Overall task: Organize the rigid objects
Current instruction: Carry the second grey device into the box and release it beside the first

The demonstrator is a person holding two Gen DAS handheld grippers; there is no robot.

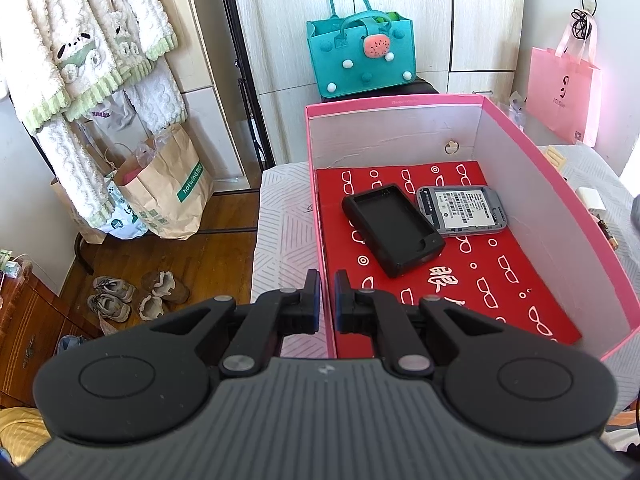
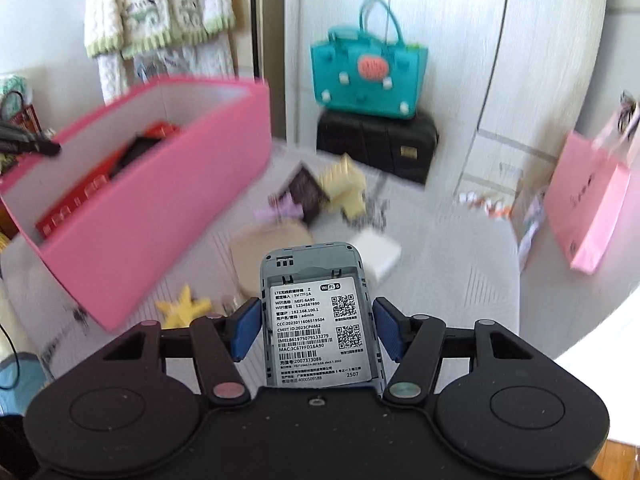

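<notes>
Right gripper gripping WiFi router

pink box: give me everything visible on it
The pink box is an open-topped rectangular carton, lidless, looking like cardboard: pink outside and on the rim, plain white inside, with a small round metal-looking fitting on the far inner wall. It sits upright on the grey patterned cloth. A red sheet printed with white glasses covers its floor; a black case and a grey device lie on that, side by side. The left gripper hovers at its near-left corner.
</notes>
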